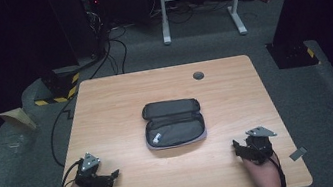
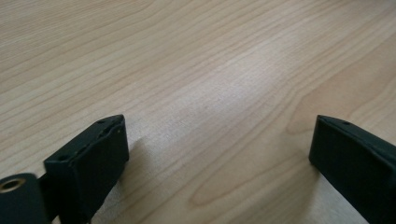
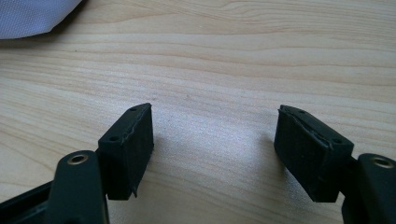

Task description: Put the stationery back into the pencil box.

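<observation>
While the pouch (image 1: 174,122) lies open at mid-table (image 1: 105,103), it sits between and beyond both tools. The left gripper (image 1: 112,175) and right gripper (image 1: 236,144) gape, grasping nothing

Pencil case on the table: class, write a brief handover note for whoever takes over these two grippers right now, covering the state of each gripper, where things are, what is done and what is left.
Left gripper: open, nothing between the jaws, low over the near left corner of the table.
Right gripper: open, nothing held, low over the near right part of the table.
Pencil case: lies unzipped and spread open at the table's middle, apart from both grippers; a small white tag shows inside it.
Done: nothing that can be told beyond the case lying open.
Left: probably to reach in for the case; neither gripper touches it yet.
</observation>
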Available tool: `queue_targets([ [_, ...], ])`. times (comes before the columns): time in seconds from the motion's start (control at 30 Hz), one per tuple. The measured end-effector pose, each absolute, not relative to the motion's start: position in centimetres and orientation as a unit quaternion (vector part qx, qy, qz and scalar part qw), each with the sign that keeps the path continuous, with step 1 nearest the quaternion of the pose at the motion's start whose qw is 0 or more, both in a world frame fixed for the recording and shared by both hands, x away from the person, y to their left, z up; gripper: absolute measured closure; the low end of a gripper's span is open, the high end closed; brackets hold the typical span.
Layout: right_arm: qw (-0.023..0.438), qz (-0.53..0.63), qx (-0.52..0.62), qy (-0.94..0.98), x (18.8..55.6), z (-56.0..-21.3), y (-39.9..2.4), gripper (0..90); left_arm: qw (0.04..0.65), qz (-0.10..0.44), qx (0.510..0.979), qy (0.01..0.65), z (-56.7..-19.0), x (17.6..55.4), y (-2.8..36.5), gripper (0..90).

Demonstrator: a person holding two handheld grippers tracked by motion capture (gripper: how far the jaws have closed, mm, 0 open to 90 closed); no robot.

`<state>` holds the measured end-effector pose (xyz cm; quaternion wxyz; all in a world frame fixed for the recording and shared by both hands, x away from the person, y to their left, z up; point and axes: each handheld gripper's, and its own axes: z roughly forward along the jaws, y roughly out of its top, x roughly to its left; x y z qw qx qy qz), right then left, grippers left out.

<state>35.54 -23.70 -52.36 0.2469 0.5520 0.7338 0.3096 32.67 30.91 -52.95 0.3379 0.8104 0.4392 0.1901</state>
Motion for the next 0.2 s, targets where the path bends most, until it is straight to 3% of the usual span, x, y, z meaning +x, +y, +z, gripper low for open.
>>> queue_targets([
  [0.2,0.246,0.31,0.553,0.733,35.54,-52.35,-23.68,28.0,0.343,0.19,0.808,0.439,-53.04,32.69,30.77,5.6],
])
